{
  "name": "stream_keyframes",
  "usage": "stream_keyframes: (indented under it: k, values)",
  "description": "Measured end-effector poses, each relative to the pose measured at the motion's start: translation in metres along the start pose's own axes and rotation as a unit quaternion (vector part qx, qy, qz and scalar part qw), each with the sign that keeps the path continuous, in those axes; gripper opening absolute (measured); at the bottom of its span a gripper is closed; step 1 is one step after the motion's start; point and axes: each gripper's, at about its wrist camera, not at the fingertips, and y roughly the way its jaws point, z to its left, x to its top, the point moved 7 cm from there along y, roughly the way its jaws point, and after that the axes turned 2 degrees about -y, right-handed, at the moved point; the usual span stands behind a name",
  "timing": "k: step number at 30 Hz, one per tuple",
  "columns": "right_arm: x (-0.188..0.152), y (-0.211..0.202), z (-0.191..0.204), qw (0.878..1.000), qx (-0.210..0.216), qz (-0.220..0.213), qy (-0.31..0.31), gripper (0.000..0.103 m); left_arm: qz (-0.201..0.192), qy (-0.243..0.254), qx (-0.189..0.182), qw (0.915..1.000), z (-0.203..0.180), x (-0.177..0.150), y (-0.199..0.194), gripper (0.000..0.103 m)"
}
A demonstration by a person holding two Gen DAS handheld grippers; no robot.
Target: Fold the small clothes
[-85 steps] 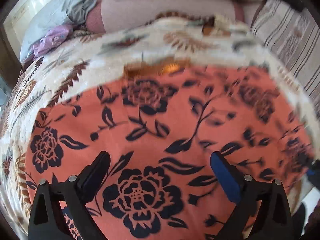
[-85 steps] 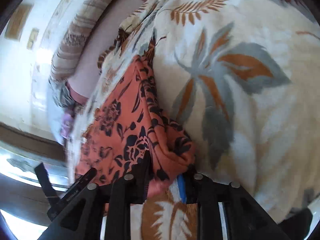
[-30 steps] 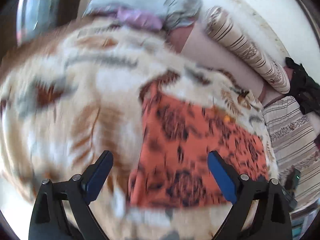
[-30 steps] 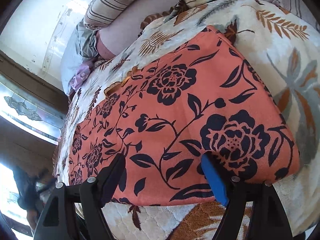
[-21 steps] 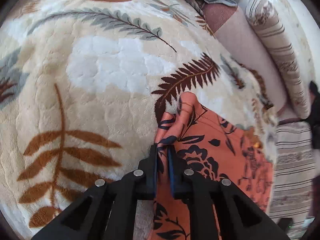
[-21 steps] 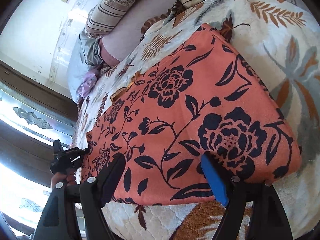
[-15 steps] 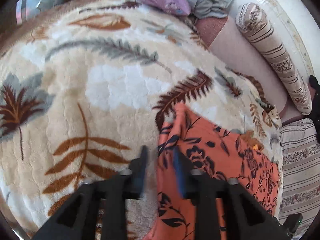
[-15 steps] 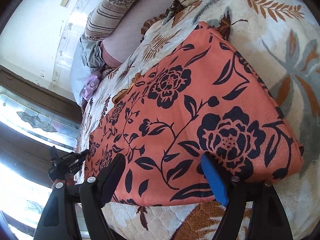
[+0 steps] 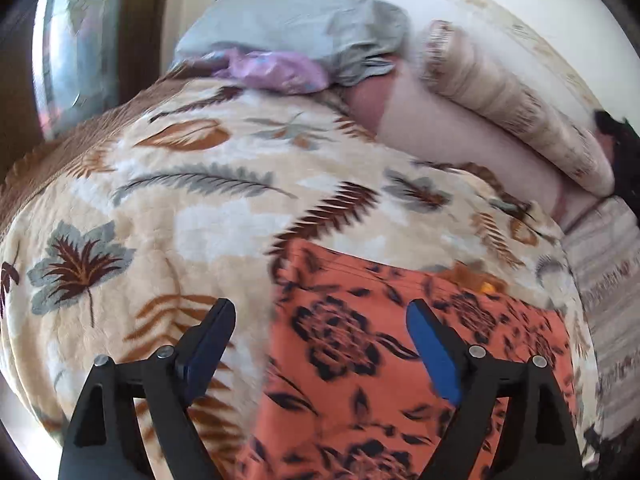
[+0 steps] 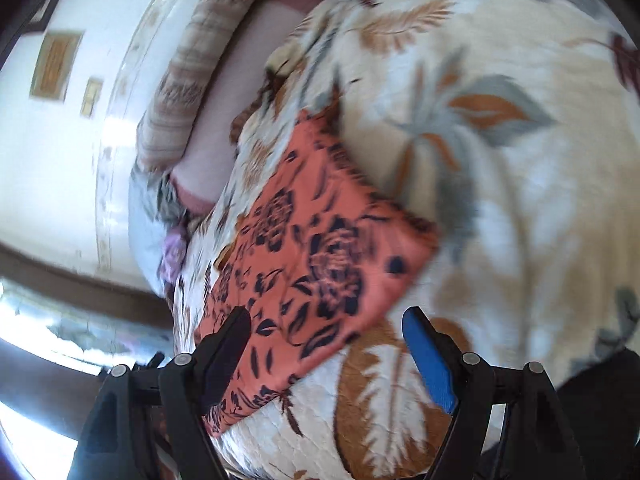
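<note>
An orange cloth with a dark flower print point(image 9: 360, 360) lies flat on a cream blanket with leaf patterns point(image 9: 160, 220). In the left wrist view my left gripper point(image 9: 320, 328) is open and empty, held above the cloth's left edge. In the right wrist view the same cloth point(image 10: 320, 260) lies ahead and to the left. My right gripper point(image 10: 326, 332) is open and empty over the cloth's near right corner. Both views are blurred.
A grey pillow point(image 9: 300, 36) and a purple garment point(image 9: 272, 72) lie at the head of the bed. A striped bolster point(image 9: 500, 112) and a pink sheet point(image 9: 440, 132) run along the far side. The bolster also shows in the right wrist view point(image 10: 192, 64), by a white wall point(image 10: 60, 160).
My left gripper was shut on the cloth's left corner, then let it go, opened wide and pulled back. My right gripper stayed open and swung right, off the cloth's middle toward its corner.
</note>
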Motion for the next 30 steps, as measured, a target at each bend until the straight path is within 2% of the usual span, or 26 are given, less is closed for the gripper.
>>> stream_keyframes:
  k: [3, 6, 7, 8, 9, 11, 13, 14, 15, 16, 17, 18, 19, 21, 22, 23, 24, 26, 27, 29, 30]
  values:
    - [0.010, 0.007, -0.009, 0.999, 0.016, 0.000, 0.042, 0.081, 0.015, 0.055, -0.042, 0.9975, -0.053, -0.028, 0.000, 0.088]
    - [0.024, 0.020, -0.017, 0.998, -0.002, -0.009, 0.069, 0.077, 0.033, 0.102, -0.046, 0.9931, -0.094, -0.056, 0.007, 0.088]
    - [0.028, 0.022, -0.014, 0.998, -0.014, -0.010, 0.062, 0.058, 0.038, 0.112, -0.050, 0.9918, -0.104, -0.063, 0.010, 0.087]
    - [0.031, 0.025, -0.011, 0.998, -0.028, -0.005, 0.047, 0.010, 0.041, 0.118, -0.050, 0.9909, -0.111, -0.069, 0.012, 0.087]
    - [0.032, 0.026, -0.009, 0.998, -0.042, 0.000, 0.036, 0.009, 0.046, 0.124, -0.046, 0.9902, -0.117, -0.074, 0.014, 0.087]
    - [0.032, 0.015, 0.007, 0.998, -0.054, -0.018, -0.003, 0.009, 0.051, 0.132, -0.049, 0.9887, -0.127, -0.079, 0.014, 0.087]
    - [0.028, 0.002, 0.025, 0.995, -0.070, -0.042, -0.056, 0.009, 0.029, 0.137, -0.046, 0.9891, -0.130, -0.077, 0.009, 0.087]
    - [0.025, 0.005, 0.019, 0.995, -0.078, -0.037, -0.057, 0.011, 0.023, 0.147, -0.034, 0.9884, -0.132, -0.079, 0.011, 0.088]
    - [0.022, 0.015, 0.004, 0.994, -0.094, -0.020, -0.047, 0.014, 0.033, 0.162, -0.015, 0.9860, -0.130, -0.084, 0.023, 0.087]
    - [0.018, 0.032, -0.019, 0.993, -0.110, 0.017, -0.025, 0.019, 0.075, 0.180, 0.008, 0.9807, -0.128, -0.098, 0.047, 0.087]
    - [0.020, 0.034, -0.030, 0.998, -0.063, 0.010, 0.009, 0.019, 0.136, 0.191, 0.032, 0.9716, -0.119, -0.115, 0.072, 0.088]
    - [0.023, 0.025, -0.034, 0.999, -0.018, 0.003, 0.043, 0.019, 0.121, 0.187, 0.027, 0.9744, -0.118, -0.116, 0.073, 0.088]
    - [0.024, 0.020, -0.035, 0.999, -0.010, 0.008, 0.045, 0.025, 0.102, 0.183, 0.024, 0.9774, -0.119, -0.110, 0.065, 0.088]
    - [0.028, 0.005, -0.034, 1.000, -0.019, 0.001, 0.019, 0.031, 0.121, 0.167, 0.008, 0.9785, -0.126, -0.107, 0.059, 0.087]
    - [0.029, -0.002, -0.034, 1.000, -0.017, -0.005, 0.014, 0.046, 0.111, 0.162, -0.007, 0.9805, -0.132, -0.102, 0.053, 0.087]
    - [0.032, -0.008, -0.034, 1.000, -0.006, -0.010, 0.016, 0.066, 0.090, 0.163, -0.017, 0.9824, -0.140, -0.096, 0.046, 0.087]
    - [0.036, -0.014, -0.033, 1.000, 0.010, -0.016, 0.019, 0.070, 0.067, 0.166, -0.026, 0.9835, -0.148, -0.089, 0.039, 0.087]
    - [0.046, -0.022, -0.027, 1.000, -0.001, -0.026, 0.005, 0.072, 0.049, 0.173, -0.042, 0.9828, -0.161, -0.085, 0.038, 0.088]
    - [0.054, -0.025, -0.022, 1.000, 0.000, -0.028, -0.007, 0.072, 0.066, 0.184, -0.038, 0.9800, -0.165, -0.091, 0.049, 0.088]
    - [0.072, -0.016, -0.001, 0.999, 0.009, -0.025, -0.032, 0.072, 0.138, 0.205, -0.006, 0.9690, -0.159, -0.116, 0.084, 0.090]
    - [0.084, -0.007, 0.010, 0.999, 0.007, -0.018, -0.050, 0.072, 0.119, 0.209, -0.008, 0.9707, -0.157, -0.119, 0.087, 0.092]
